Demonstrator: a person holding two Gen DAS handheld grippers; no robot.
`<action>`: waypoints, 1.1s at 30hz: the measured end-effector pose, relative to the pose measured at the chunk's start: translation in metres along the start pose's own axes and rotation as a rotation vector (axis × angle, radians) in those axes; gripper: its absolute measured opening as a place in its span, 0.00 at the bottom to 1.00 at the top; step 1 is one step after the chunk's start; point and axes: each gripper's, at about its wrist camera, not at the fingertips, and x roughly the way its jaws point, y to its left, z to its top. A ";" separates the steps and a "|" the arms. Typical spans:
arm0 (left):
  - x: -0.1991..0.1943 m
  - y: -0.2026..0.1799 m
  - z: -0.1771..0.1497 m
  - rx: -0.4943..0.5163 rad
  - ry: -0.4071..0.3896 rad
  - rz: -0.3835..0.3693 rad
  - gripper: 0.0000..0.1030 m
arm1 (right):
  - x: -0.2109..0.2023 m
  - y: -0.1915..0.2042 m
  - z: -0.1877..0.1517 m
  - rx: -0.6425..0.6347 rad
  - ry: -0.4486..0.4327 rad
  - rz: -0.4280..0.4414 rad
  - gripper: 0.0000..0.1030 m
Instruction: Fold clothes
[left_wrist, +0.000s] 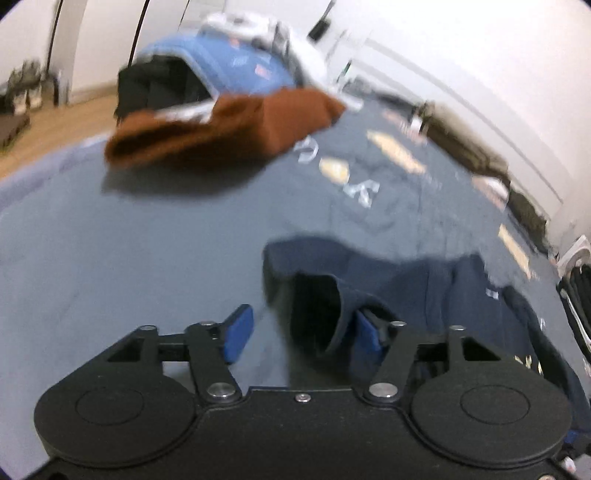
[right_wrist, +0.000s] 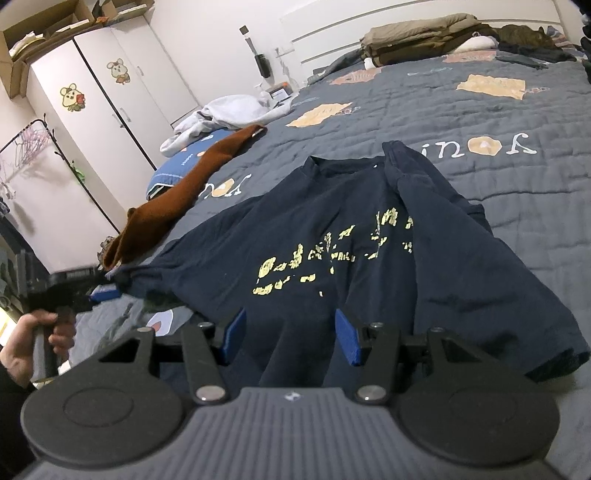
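Note:
A navy T-shirt (right_wrist: 332, 229) with cracked yellow print lies spread on the bed, collar at the far end. My right gripper (right_wrist: 290, 338) stands open over its near hem, and a ridge of navy cloth rises between the blue pads without being pinched. My left gripper (left_wrist: 301, 336) is open at the shirt's sleeve (left_wrist: 332, 295). The sleeve cloth drapes against the right pad (left_wrist: 365, 339), while the left pad (left_wrist: 238, 334) is bare. In the right wrist view the left gripper (right_wrist: 99, 291) sits at the shirt's left edge, with a hand (right_wrist: 33, 332) on its handle.
A folded rust-brown garment (right_wrist: 177, 199) lies left of the shirt on the grey quilt (right_wrist: 480, 110). Behind it are a blue pillow (left_wrist: 236, 66) and white clothes (right_wrist: 236, 110). Folded olive bedding (right_wrist: 424, 37) is stacked at the headboard. A wardrobe (right_wrist: 110, 92) and clothes rack (right_wrist: 37, 147) stand at left.

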 end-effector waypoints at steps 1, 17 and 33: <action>0.003 -0.002 0.002 0.001 -0.024 -0.004 0.59 | 0.000 0.001 0.000 -0.004 -0.001 0.002 0.51; 0.045 0.033 0.035 -0.158 0.024 -0.074 0.59 | 0.009 -0.002 -0.003 -0.005 0.019 0.009 0.51; 0.067 -0.001 0.056 -0.029 -0.207 -0.115 0.11 | 0.014 -0.003 -0.007 -0.029 0.036 -0.013 0.51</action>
